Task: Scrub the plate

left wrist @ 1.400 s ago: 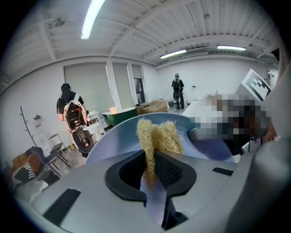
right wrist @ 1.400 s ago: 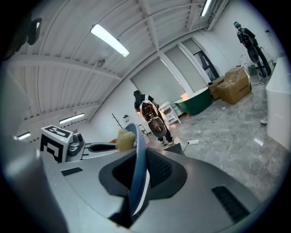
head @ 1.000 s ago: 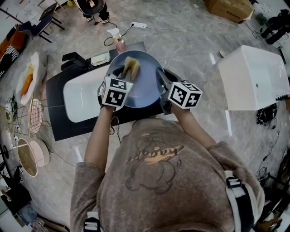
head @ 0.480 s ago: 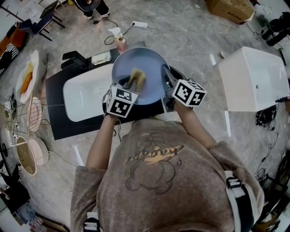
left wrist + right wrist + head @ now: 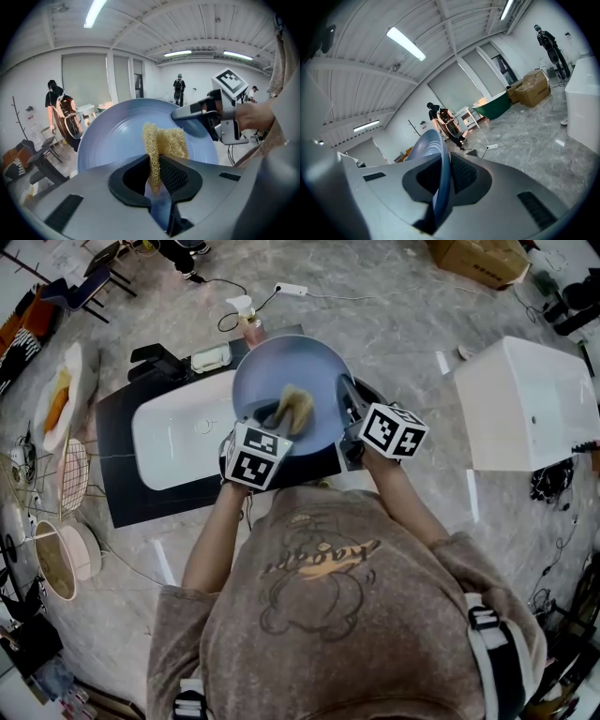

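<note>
Since a second ago the sponge (image 5: 296,405) has slid from the upper part of the plate (image 5: 281,367) down toward its middle, carried by the left gripper (image 5: 281,418), whose marker cube has shifted right in the head view. That gripper's jaws are clamped on the sponge's near end. The far end is folded and lies flat against the blue plate's face, just beyond the jaw tips. The right gripper (image 5: 345,395) grips the plate by its right rim, holding it tilted up on edge above the white sink (image 5: 173,442) and black mat (image 5: 117,474). Its jaws have just tightened slightly, with the rim between them. In the left gripper view the right gripper's jaw crosses the plate's upper right edge, near the sponge.
</note>
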A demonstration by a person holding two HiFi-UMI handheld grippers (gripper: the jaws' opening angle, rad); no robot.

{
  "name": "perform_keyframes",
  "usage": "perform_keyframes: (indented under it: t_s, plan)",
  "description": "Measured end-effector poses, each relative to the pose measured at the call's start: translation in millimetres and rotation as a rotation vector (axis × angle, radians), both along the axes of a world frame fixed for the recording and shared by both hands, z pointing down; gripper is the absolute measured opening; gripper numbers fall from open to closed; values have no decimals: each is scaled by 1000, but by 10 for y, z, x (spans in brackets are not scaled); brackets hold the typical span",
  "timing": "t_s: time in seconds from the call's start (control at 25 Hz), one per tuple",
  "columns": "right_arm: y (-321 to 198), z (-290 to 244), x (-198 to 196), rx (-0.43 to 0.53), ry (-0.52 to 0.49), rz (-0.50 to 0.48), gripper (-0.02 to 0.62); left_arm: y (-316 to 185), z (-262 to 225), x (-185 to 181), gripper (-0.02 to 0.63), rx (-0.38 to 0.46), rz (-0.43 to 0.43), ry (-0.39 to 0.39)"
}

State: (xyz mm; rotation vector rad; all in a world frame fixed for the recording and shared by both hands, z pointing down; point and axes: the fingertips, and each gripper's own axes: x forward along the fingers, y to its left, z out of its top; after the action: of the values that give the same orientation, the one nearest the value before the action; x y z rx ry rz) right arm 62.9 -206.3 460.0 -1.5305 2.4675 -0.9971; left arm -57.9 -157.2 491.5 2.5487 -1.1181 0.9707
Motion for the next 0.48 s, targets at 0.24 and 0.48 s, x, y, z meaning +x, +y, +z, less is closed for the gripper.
perform_keyframes:
  t_s: [0.24,0.48]
  plan:
    - [42,229,-28,-42,25,-22,25,6,-183,-72,64,22,-49,80]
    - [94,612,-30,-109,76,-47,25,-32,-273,-205,64,44,-112,127]
